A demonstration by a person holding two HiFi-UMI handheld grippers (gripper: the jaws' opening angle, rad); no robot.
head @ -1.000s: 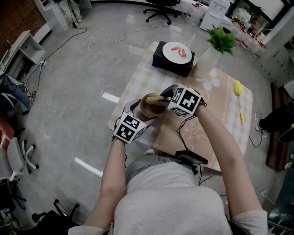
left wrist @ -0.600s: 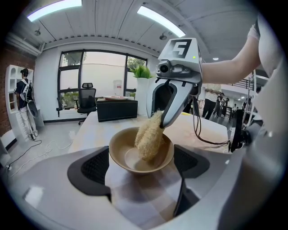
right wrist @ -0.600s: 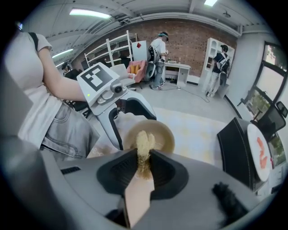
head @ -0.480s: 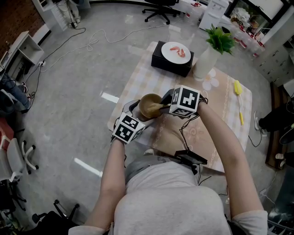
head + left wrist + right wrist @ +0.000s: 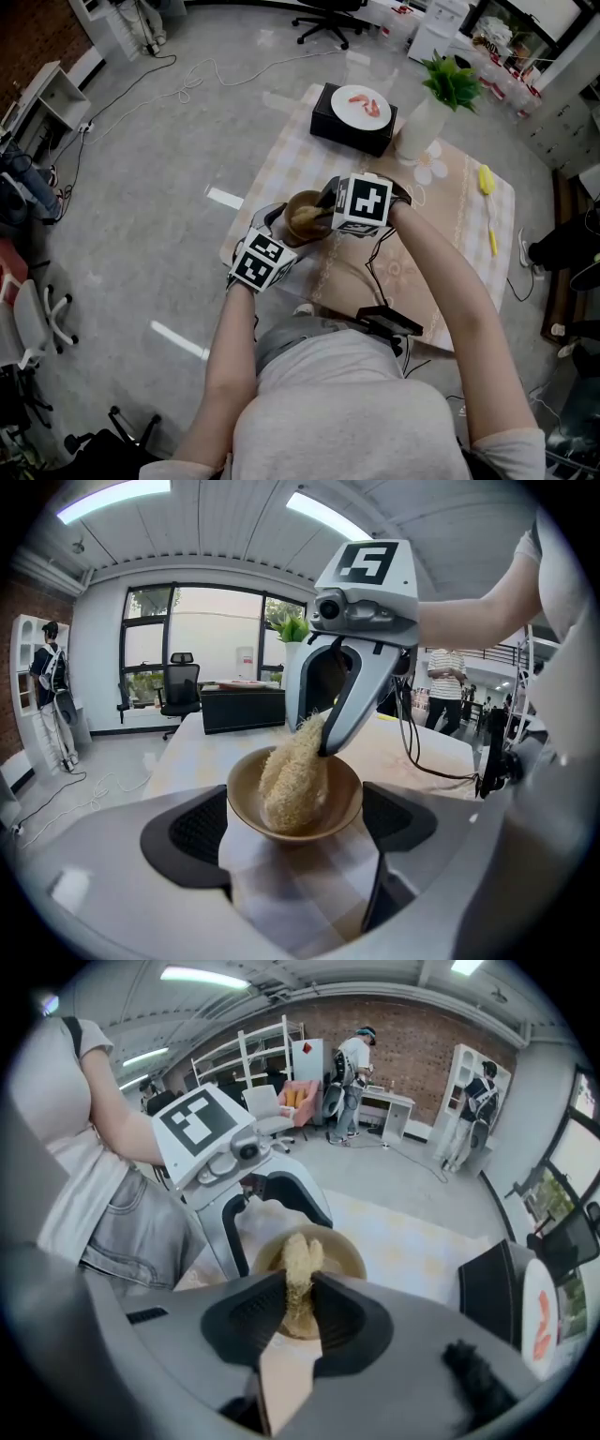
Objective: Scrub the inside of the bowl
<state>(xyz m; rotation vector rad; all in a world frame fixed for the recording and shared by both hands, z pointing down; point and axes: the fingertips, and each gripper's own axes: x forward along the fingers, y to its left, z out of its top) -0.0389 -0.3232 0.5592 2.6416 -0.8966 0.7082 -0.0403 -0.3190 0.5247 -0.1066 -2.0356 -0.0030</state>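
A tan bowl (image 5: 298, 208) stands near the table's front-left corner, and my left gripper (image 5: 284, 223) is shut on it; in the left gripper view both pads press the sides of the bowl (image 5: 345, 806). My right gripper (image 5: 323, 212) is shut on a pale, fibrous loofah scrubber (image 5: 300, 1262). It reaches in from the right, and the scrubber (image 5: 292, 778) stands steeply inside the bowl with its lower end against the inner wall. The bowl's rim (image 5: 345, 1256) shows beyond the right gripper (image 5: 298, 1312).
A checked cloth covers the table (image 5: 441, 220). On the far side a black box (image 5: 349, 131) carries a white plate (image 5: 357, 101), with a white vase and plant (image 5: 424, 120) beside it. A yellow item (image 5: 487, 178) lies at the right and a black device (image 5: 389, 322) at the near edge.
My right gripper has shifted left, further over the bowl, carrying the scrubber across the inside. The left gripper and bowl stay where they were.
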